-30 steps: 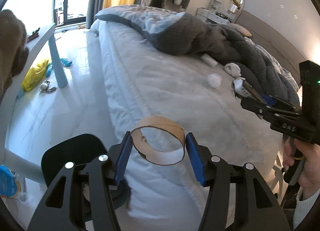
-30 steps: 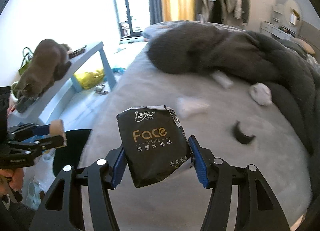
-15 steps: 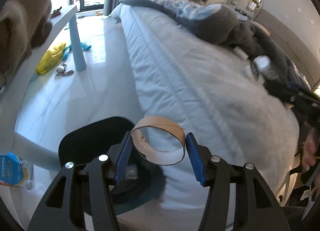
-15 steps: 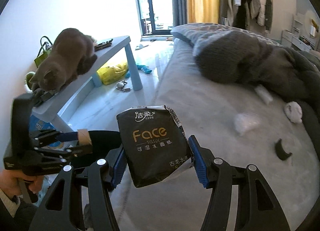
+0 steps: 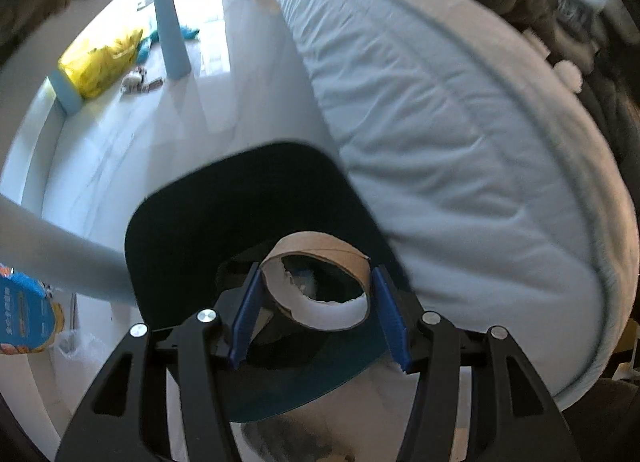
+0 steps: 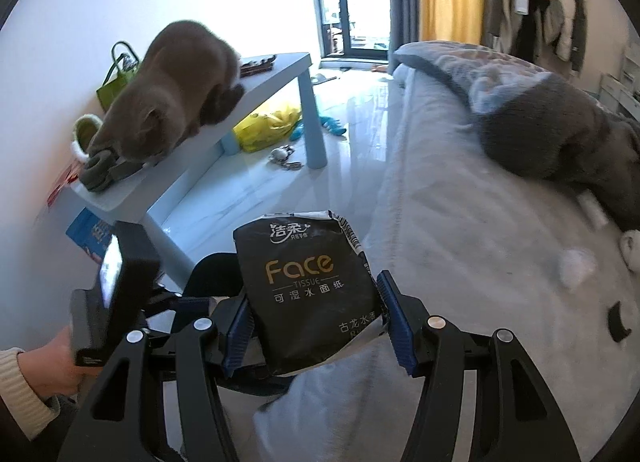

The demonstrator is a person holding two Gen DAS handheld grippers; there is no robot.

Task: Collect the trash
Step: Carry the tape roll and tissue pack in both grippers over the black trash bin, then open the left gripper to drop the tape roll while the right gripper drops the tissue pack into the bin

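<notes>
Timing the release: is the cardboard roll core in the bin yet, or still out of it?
Out. The cardboard roll core is clamped in the left gripper, above the black bin opening.

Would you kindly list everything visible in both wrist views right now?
cardboard tube: one, brown, between left jaws.
tissue pack: one, black, between right jaws.
trash bin: one, black, floor beside bed, below tube.
bed: one, pale blue.
blanket: one, grey, on bed.
tissue wad: one, white, on bed.
curved scrap: one, black, on bed.
cat: one, grey, on table.
table: one, light blue.
plastic bag: one, yellow, under table.
tote bag: one, green, behind cat.
left gripper: shut on tube.
right gripper: shut on pack.
hand: one, holding left gripper.
</notes>
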